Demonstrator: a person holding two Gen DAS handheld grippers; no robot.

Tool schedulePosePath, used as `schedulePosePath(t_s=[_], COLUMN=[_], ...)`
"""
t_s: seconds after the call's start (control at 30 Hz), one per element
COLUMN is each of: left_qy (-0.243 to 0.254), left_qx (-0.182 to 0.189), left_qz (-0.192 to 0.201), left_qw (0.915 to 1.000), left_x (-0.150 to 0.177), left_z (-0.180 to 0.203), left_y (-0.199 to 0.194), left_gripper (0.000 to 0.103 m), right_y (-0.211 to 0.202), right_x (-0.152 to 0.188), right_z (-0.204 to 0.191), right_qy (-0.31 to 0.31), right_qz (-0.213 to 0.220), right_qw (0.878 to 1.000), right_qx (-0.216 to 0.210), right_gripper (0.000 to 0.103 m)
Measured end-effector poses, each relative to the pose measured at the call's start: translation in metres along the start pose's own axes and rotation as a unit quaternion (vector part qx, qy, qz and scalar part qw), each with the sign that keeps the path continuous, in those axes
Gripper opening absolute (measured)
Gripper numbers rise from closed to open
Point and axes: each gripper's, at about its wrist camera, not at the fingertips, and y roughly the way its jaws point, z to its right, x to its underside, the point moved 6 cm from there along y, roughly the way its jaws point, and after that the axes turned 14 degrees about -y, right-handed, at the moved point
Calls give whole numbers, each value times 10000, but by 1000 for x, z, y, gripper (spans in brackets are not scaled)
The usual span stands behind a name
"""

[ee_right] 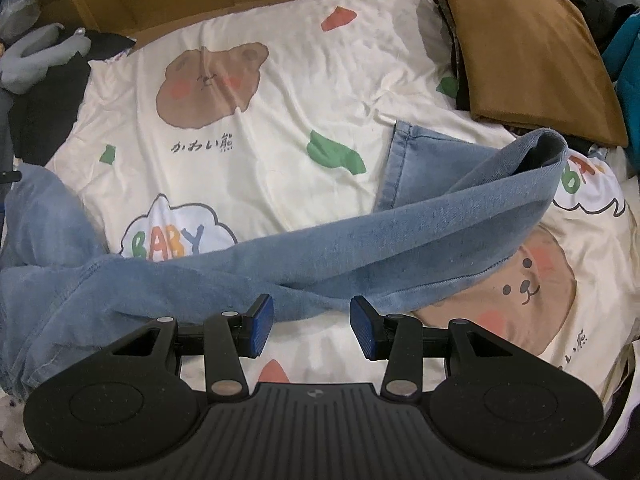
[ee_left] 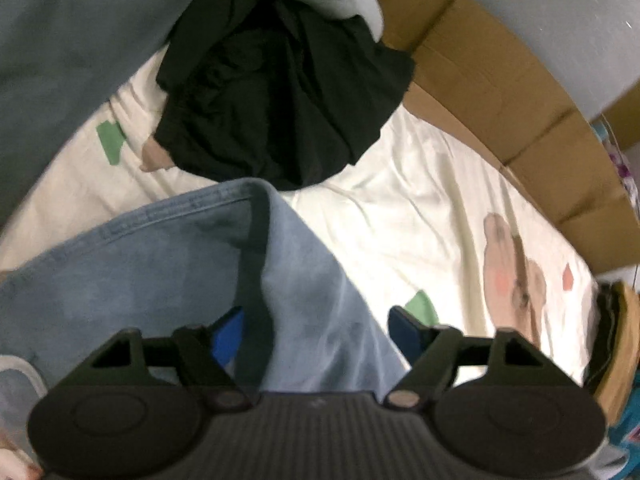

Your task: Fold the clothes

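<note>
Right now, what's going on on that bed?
A person with a gripper in each hand is folding clothes on a cream bear-print sheet. Light blue jeans lie stretched across it, unfolded. The left gripper has denim between its open jaws; the right gripper hovers open at the jeans' near edge. A folded brown garment sits aside.

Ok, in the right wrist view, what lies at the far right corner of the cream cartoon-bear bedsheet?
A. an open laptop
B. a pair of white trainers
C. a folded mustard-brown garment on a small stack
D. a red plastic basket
C: a folded mustard-brown garment lies on top of darker folded pieces at the far right of the cream cartoon-bear bedsheet, beyond the light blue denim jeans.
</note>
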Motion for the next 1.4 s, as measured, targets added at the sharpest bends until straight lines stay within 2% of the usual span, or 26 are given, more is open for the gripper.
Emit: schedulePosePath(t_s=[0.07, 0.13, 0.17, 0.5, 0.67, 0.8, 1.1, 1.23, 1.27, 1.4], left_qy=[-205, -212, -145, 381, 716, 944, 768, 734, 713, 606], left_qx=[146, 177, 151, 486, 635, 746, 994, 1170, 1211, 1376], left_qz=[-153, -290, -335, -438, -586, -733, -1063, -1160, -1178, -1239], left_qw=[9996, 9992, 9992, 9971, 9937, 9900, 9864, 9836, 9830, 9808], left_x=[0, 7, 10, 53, 90, 123, 180, 198, 201, 214], left_z=[3, 8, 12, 56, 79, 95, 104, 102, 100, 95], left_y=[8, 13, 14, -25, -47, -60, -69, -72, -73, -75], left_gripper=[48, 10, 9, 5, 4, 4, 4, 4, 4, 4], right_y=[-1, -2, -3, -10, -18, -28, -38, -27, -23, -8], right_x=[-3, -6, -7, -19, -27, -38, -69, -84, -88, -104], right_z=[0, 0, 1, 0, -6, -17, -47, -79, -90, -135], right_qy=[6, 13, 18, 273, 334, 106, 133, 77, 4, -438], right_qz=[26, 53, 68, 256, 373, 505, 748, 645, 607, 405], right_qw=[10000, 10000, 10000, 9991, 9980, 9976, 9905, 9844, 9827, 9749], right_qx=[-8, -16, -19, -220, -387, -466, -1143, -1634, -1751, -2146], right_gripper=[50, 50, 49, 50, 50, 50, 50, 57, 61, 65])
